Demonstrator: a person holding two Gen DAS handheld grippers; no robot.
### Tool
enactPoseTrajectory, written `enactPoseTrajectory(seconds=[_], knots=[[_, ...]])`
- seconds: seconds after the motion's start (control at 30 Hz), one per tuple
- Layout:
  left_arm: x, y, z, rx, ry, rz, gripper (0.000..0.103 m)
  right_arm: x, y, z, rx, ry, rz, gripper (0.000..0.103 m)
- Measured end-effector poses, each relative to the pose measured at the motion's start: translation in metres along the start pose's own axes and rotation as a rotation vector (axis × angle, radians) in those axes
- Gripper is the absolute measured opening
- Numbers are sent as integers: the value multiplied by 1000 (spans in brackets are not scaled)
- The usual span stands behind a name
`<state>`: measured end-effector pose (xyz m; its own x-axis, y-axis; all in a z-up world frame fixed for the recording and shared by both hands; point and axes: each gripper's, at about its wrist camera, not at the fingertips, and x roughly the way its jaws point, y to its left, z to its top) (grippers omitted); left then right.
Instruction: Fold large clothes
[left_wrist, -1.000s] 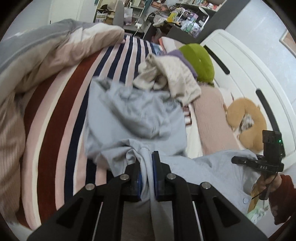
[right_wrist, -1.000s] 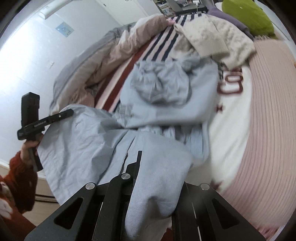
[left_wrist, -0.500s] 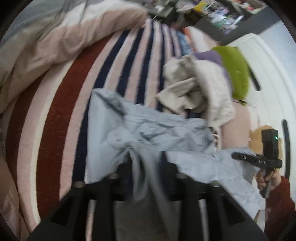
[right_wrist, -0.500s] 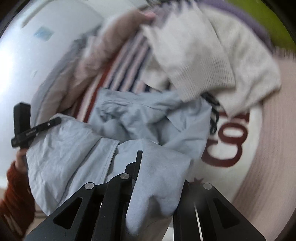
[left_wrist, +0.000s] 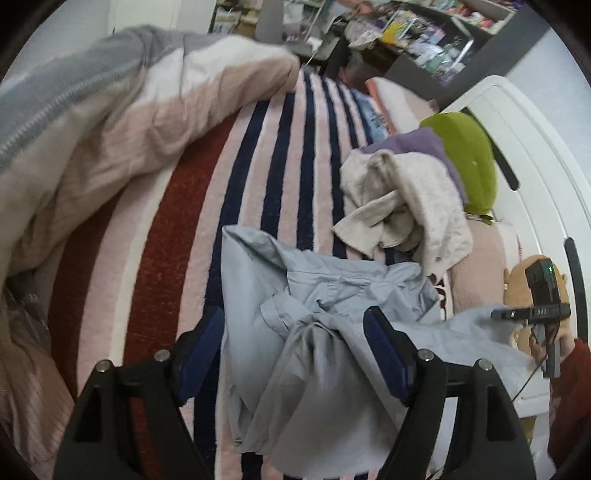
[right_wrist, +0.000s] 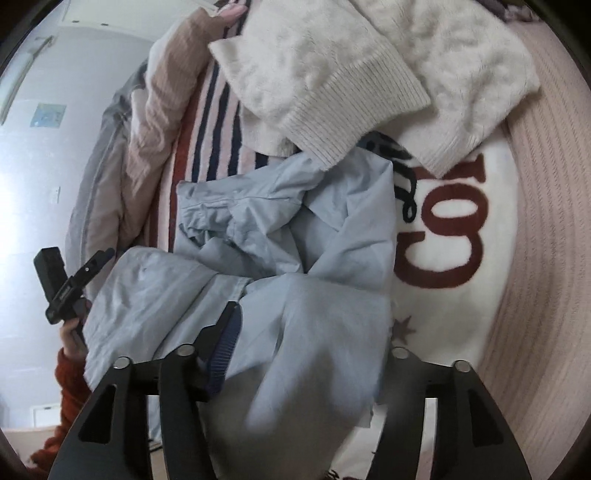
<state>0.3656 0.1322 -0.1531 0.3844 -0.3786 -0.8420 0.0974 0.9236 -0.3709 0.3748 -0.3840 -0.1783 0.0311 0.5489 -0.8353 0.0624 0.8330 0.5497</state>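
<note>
A large pale blue jacket (left_wrist: 317, 325) lies crumpled on the striped blanket (left_wrist: 177, 229) of a bed. It also shows in the right wrist view (right_wrist: 295, 251). My left gripper (left_wrist: 295, 325) is open, its blue-padded fingers wide apart on either side of the jacket's bunched fabric. My right gripper (right_wrist: 310, 332) is open too; the jacket fabric drapes between its fingers and hides the right finger. The right gripper appears in the left wrist view (left_wrist: 532, 314) at the far right, over the jacket's edge. The left gripper appears in the right wrist view (right_wrist: 70, 284) at the left.
A cream knit sweater (left_wrist: 406, 206) lies just beyond the jacket, also in the right wrist view (right_wrist: 369, 74). A rolled duvet (left_wrist: 110, 110) runs along the left. A green pillow (left_wrist: 469, 155), a tan plush toy (left_wrist: 517, 280) and the white headboard (left_wrist: 546, 155) are at right.
Both grippers moved forward over the bed and opened, letting go of the jacket fabric they were pinching. The jacket now lies lower on the blanket, nearer the sweater.
</note>
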Motion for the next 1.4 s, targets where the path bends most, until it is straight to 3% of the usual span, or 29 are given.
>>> enactPoseTrajectory(seconds=[0.07, 0.27, 0.33, 0.43, 0.5, 0.57, 0.6, 0.7, 0.83, 1.0, 1.03, 1.07, 1.13, 1.27, 1.4], knots=[[-11, -1, -7, 16, -4, -9, 81, -17, 7, -6, -35, -46, -25, 82], [-34, -7, -57, 66, 35, -38, 81, -55, 10, -46, -90, -118, -67, 81], [-33, -13, -84, 87, 68, -76, 81, -55, 9, -71, -126, -126, -44, 77], [-19, -29, -116, 119, 137, -114, 78, -34, 6, -100, -155, -89, -36, 53], [1, -44, -135, 132, 205, -174, 61, -9, 2, -116, -148, -54, -27, 34], [21, -55, -147, 144, 273, -218, 27, 17, 1, -122, -146, -30, -32, 26], [36, -62, -153, 160, 313, -214, 24, 29, 1, -123, -148, -28, -40, 23], [59, -73, -153, 189, 330, -178, 23, 54, 4, -114, -147, -35, -44, 18], [65, -74, -115, 158, 222, -136, 24, 70, 17, -88, -183, -52, -90, 18], [54, -56, -41, 103, 42, -69, 32, 54, 29, -59, -185, -126, -106, 21], [55, -53, -27, 107, 28, -65, 42, 50, 30, -56, -185, -140, -103, 21], [59, -51, -15, 118, 33, -49, 60, 46, 32, -52, -185, -150, -101, 20], [69, -47, -1, 134, 64, -16, 79, 39, 30, -42, -185, -162, -122, 21], [94, -41, -1, 179, 115, 19, 83, 29, 18, -32, -145, -208, -148, 37], [131, -20, 7, 96, 181, 19, 83, 28, -6, -31, -78, -228, -212, 54]])
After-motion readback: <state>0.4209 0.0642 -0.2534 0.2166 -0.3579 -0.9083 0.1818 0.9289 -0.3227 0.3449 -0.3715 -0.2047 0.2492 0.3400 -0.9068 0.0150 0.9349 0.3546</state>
